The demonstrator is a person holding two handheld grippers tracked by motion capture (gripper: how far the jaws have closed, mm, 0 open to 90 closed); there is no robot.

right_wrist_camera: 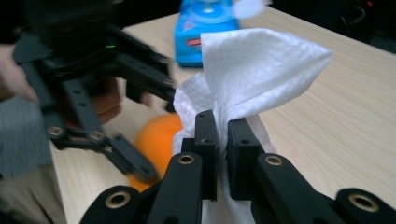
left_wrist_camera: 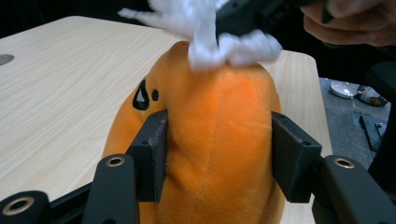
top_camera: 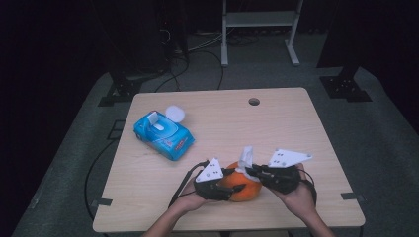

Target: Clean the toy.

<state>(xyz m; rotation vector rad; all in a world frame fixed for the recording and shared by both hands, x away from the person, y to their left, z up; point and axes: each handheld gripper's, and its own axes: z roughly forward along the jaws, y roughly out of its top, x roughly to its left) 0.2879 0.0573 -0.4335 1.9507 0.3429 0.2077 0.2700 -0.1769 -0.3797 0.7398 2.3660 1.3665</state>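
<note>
Left tool (top_camera: pixel 236 188) clamped across the orange plush toy (top_camera: pixel 243 186), one pad (left_wrist_camera: pixel 152 156) pressed into each flank, face marks toward the left pad. Right tool (top_camera: pixel 251 172) pinched together on a white wipe (right_wrist_camera: pixel 252 70), bunched between the pads and fanned out above them. Wipe resting against the top of the plush toy in the left gripper view, right tool just above and behind the toy. Both tools and the toy close to the near edge of the table (top_camera: pixel 276 123), slightly right of its middle. Blue wipes pack (top_camera: pixel 163 134), lid flipped up, well apart to the far left. Bare wood across the far half and the right side, a round hole (top_camera: pixel 254 101) near the far edge.
</note>
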